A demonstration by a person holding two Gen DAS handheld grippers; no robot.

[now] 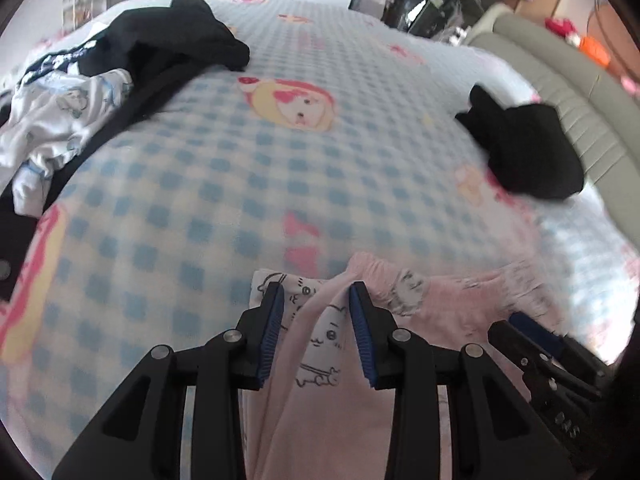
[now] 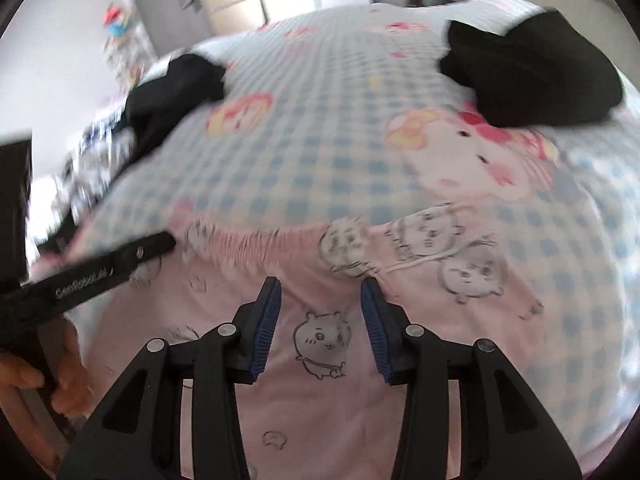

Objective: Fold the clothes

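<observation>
A pink garment point(image 1: 440, 312) printed with cartoon animals lies spread on the blue-checked blanket point(image 1: 240, 184), its gathered waistband point(image 2: 256, 236) towards the far side. In the left wrist view my left gripper point(image 1: 316, 300) hovers over the garment's left edge, where a raised fold and a white inside part run between its parted fingers; the pads do not press on it. My right gripper point(image 2: 320, 296) stands open just above the middle of the pink garment point(image 2: 224, 280), with nothing pinched. Each gripper shows in the other's view: the right gripper point(image 1: 516, 326) at lower right, the left gripper point(image 2: 160, 245) at left.
A folded black garment point(image 1: 532, 152) point(image 2: 528, 76) rests on the blanket at the far right. An unfolded pile of black clothes point(image 1: 160, 48) and white clothes point(image 1: 60, 120) lies far left. A padded beige edge point(image 1: 560, 92) borders the bed on the right. A hand point(image 2: 68, 380) holds the left gripper.
</observation>
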